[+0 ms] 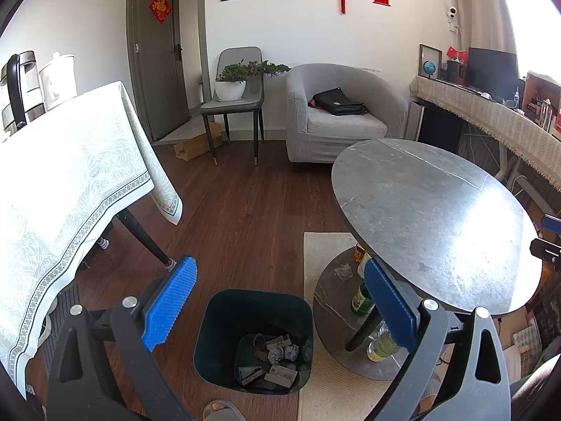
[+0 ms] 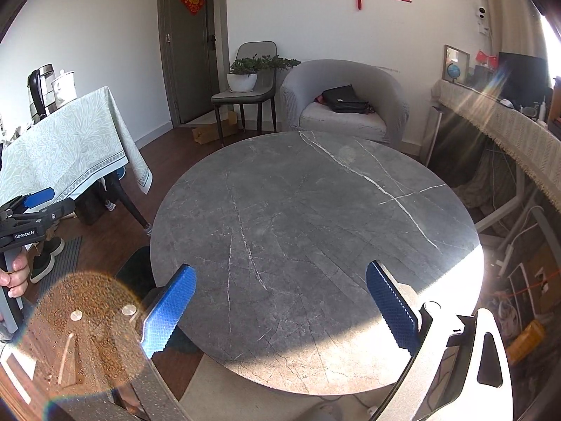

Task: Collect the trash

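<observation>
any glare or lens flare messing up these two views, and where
Right wrist view: a brown speckled flare blob covers the lower left, over the base of the right gripper, with streaks at upper right and a sunlit band washing out the near edge of the round table. Left wrist view: a blown-out window at upper right, and a bright glare patch on the tabletop. Both show fisheye bending.

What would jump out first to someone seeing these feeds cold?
The round grey table, bare and sunlit at its near edge, fills the right view. In the left view, the open left tool hangs above a dark bin on the floor holding crumpled paper, with bottles under the table.
</observation>
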Demonstrator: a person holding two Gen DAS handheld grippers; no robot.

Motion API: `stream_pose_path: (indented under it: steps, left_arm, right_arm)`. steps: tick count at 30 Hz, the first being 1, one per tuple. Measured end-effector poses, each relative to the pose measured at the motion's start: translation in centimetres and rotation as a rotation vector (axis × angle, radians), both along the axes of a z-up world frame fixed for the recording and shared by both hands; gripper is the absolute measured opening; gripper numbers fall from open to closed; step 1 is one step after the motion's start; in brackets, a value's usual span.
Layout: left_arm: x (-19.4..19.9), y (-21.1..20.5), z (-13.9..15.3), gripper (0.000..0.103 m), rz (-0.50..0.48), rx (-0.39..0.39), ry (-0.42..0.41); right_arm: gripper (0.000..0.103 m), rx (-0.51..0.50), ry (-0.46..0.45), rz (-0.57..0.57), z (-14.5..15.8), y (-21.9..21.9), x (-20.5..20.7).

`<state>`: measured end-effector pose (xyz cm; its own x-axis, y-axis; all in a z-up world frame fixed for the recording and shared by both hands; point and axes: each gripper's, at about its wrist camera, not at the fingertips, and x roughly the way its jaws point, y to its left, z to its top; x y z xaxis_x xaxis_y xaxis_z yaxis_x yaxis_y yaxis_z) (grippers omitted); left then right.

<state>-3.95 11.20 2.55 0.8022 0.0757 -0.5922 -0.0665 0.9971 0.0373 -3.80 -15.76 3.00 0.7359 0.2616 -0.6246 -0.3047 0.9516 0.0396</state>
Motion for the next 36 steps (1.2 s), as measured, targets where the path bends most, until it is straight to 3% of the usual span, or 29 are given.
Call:
stream_pose_path:
  steps: [36]
  left_arm:
    - [-0.25,0.03,0.16,0.098,-0.002,0.000,-0.003]
  right_arm:
    - [0.099,-0.014,0.005,0.008,-0.14,0.64,-0.07]
